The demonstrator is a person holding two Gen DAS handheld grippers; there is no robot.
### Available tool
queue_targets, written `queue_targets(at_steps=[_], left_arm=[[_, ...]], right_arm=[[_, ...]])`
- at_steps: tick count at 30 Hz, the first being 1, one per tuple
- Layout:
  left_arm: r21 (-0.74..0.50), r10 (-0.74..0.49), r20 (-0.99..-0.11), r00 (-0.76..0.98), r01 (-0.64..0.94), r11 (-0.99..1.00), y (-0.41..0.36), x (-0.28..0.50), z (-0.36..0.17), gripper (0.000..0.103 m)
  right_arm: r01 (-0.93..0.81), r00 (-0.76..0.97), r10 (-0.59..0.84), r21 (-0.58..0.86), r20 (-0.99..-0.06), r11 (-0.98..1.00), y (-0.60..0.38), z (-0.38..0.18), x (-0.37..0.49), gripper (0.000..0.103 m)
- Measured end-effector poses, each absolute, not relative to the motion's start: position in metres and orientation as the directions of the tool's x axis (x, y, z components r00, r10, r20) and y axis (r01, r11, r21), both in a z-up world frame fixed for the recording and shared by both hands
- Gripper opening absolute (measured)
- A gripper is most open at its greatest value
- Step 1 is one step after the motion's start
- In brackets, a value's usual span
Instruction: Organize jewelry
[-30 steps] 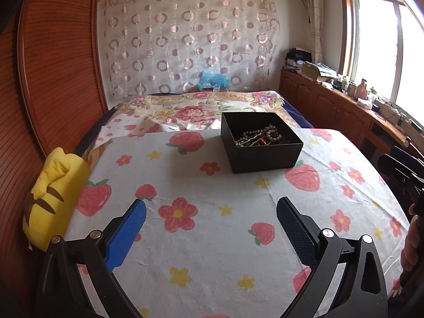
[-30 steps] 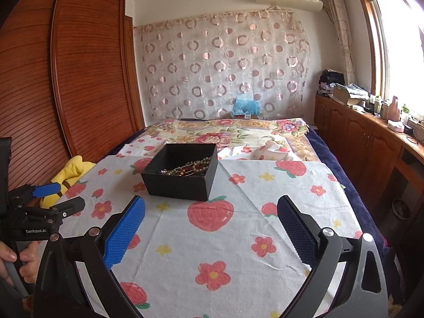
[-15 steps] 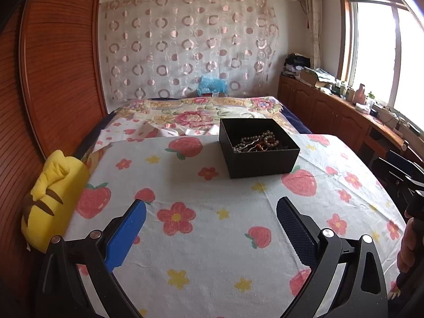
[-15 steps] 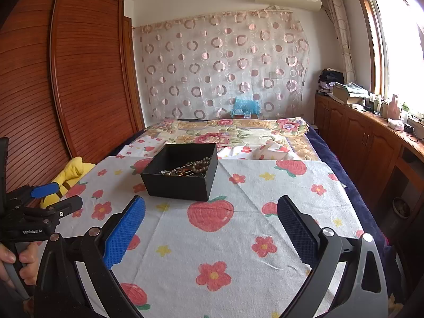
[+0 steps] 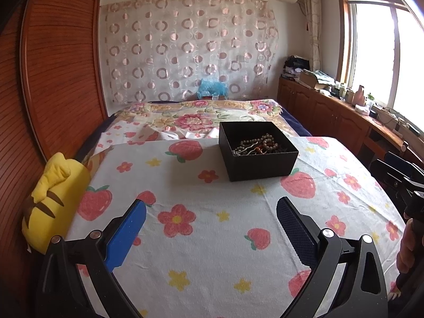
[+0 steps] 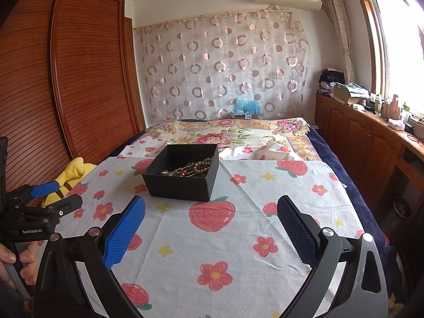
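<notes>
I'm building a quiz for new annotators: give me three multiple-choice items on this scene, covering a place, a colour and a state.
1. Where is the jewelry?
A. in the black box
B. on the cloth
C. on the yellow plush

2. What colour is the plush?
A. green
B. yellow
C. white

3. How are the left gripper's fingers?
A. shut on beads
B. shut, empty
C. open, empty

Key: 1 A, the beads lie inside the black box. 2 B, it is yellow with brown stripes. 3 C, the fingers stand wide apart over the cloth.

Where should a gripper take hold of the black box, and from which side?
Judging by shape, grip the box by one thin upright wall, coming from above: one finger inside, one outside. Its open top allows that; the beads crowd the far side, so take the near wall.
</notes>
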State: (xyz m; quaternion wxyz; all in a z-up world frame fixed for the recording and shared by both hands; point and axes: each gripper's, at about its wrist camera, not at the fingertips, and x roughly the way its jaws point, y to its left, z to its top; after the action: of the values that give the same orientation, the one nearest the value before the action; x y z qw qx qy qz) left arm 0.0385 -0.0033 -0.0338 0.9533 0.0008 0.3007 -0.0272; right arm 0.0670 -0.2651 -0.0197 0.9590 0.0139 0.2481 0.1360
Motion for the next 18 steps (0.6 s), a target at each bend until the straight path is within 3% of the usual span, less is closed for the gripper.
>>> queue_targets(at_steps=[18], left_arm=[[-0.012, -0.050, -0.568, 0.821, 0.052, 0.999, -0.0038, 0.0380, -0.0295, 0.095]], right_arm=[[-0.255, 0.840, 0.269, 0.096, -0.472, 0.962, -0.2670, -0.0205, 0.0681, 0.100]])
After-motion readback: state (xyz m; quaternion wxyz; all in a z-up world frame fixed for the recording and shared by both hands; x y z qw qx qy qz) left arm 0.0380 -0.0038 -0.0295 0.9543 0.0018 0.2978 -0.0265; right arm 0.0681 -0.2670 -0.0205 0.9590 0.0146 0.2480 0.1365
